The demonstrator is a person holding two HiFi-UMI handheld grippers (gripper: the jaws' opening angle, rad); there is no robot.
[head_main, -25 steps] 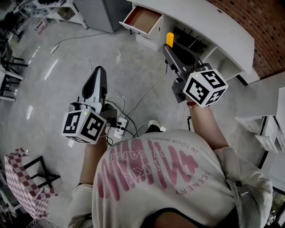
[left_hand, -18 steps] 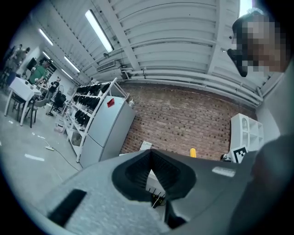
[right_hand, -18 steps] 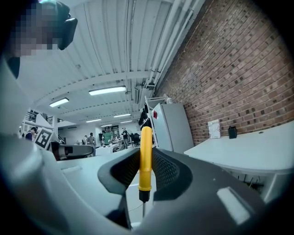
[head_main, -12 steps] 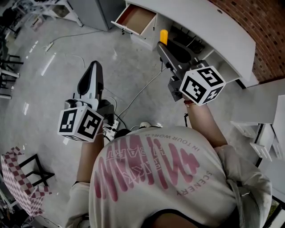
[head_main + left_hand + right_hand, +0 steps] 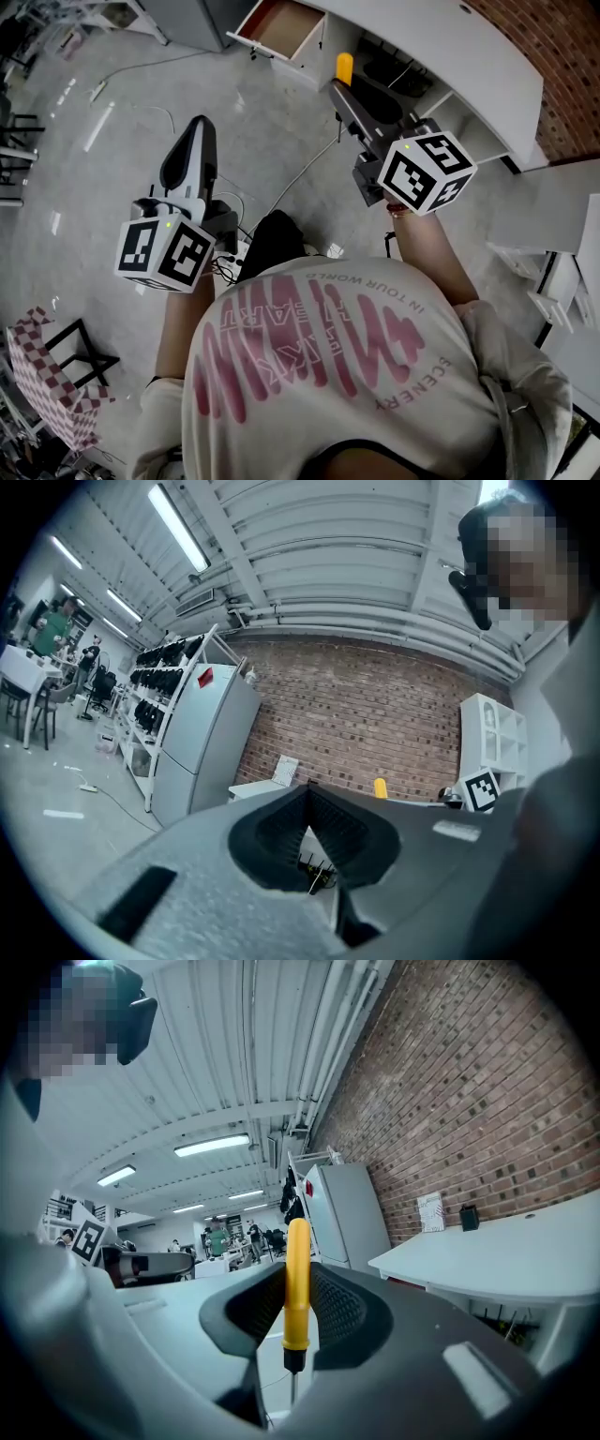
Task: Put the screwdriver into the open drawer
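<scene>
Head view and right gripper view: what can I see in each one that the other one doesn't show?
Only the head view shows the open drawer, the left claw and the person's shirt. Only the right gripper view shows the thin metal shaft under the yellow handle, and the ceiling lights. Both show the right claw gripping the screwdriver, the white desk and the brick wall.
</scene>
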